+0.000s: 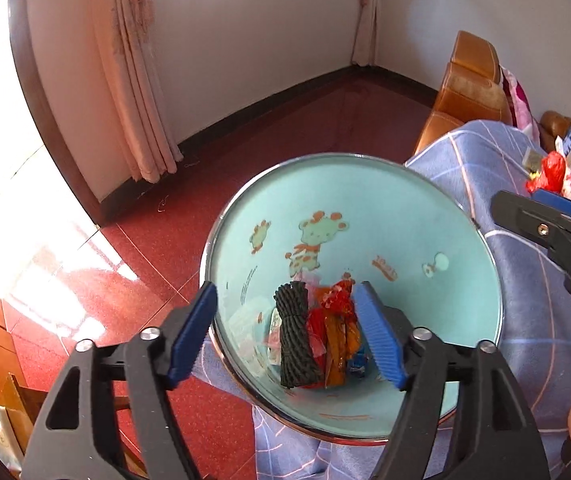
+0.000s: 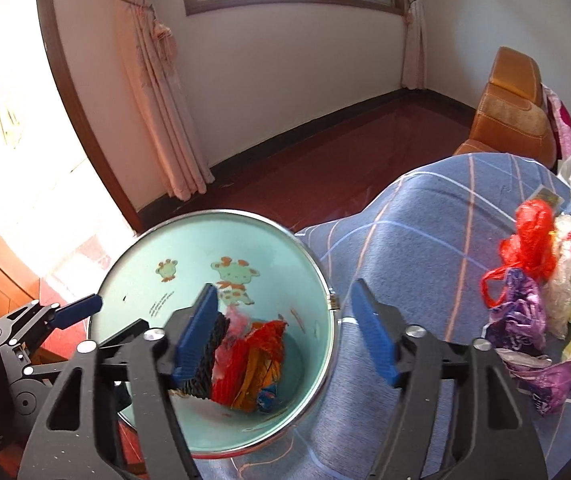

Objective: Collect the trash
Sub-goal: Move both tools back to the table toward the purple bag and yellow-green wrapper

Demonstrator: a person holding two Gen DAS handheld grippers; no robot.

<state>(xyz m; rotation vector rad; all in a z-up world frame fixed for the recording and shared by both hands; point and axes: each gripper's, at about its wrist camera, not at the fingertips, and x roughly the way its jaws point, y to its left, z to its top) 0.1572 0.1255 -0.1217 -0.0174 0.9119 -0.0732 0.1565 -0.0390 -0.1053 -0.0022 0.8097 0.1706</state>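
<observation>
Red floor [image 1: 213,208]; both hand-held grippers [image 1: 285,332] [image 2: 285,332] gape above bin [image 1: 365,200].

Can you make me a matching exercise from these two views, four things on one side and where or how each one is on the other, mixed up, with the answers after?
Things:
1. black netting roll
2. red plastic bag
3. purple plastic bag
4. left gripper

Place or state:
A. open, held over the bin's mouth
B. on the blue checked cloth, nearest the right gripper
C. down inside the teal bin
D. on the cloth, just behind the purple one

Pairs: 1-C, 2-D, 3-B, 4-A
</observation>
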